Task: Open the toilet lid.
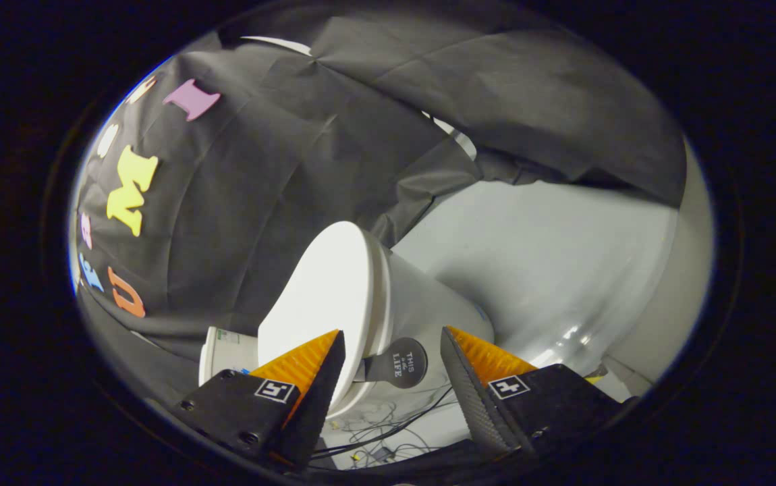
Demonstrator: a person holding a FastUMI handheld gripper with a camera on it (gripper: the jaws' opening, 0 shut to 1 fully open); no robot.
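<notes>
The tongs point(391, 364) are spread wide w/ nothing between the fingers but air; neither finger presses on anything. Just ahead of them, in the gap, sits a dark round handle tab point(401, 363) stuck on the front edge of the toilet lid point(324, 297). The view is rolled, so the toilet point(422, 304) appears tipped on its side: lid surface faces toward the one finger, bowl body runs off toward the other. Lid looks down, closed against the seat, its long axis running away from the tongs toward the tank point(226, 351) end, partly hidden behind the finger. So the front lip + tab are the near end, hinge the far end. Judgement: the coming move turns on getting the fingers either side of that tab, then swinging it about the far hinge. Loose cables point(381, 432) lie on the floor point(536, 250) below; booth's black cloth wall point(260, 169) beyond.
</notes>
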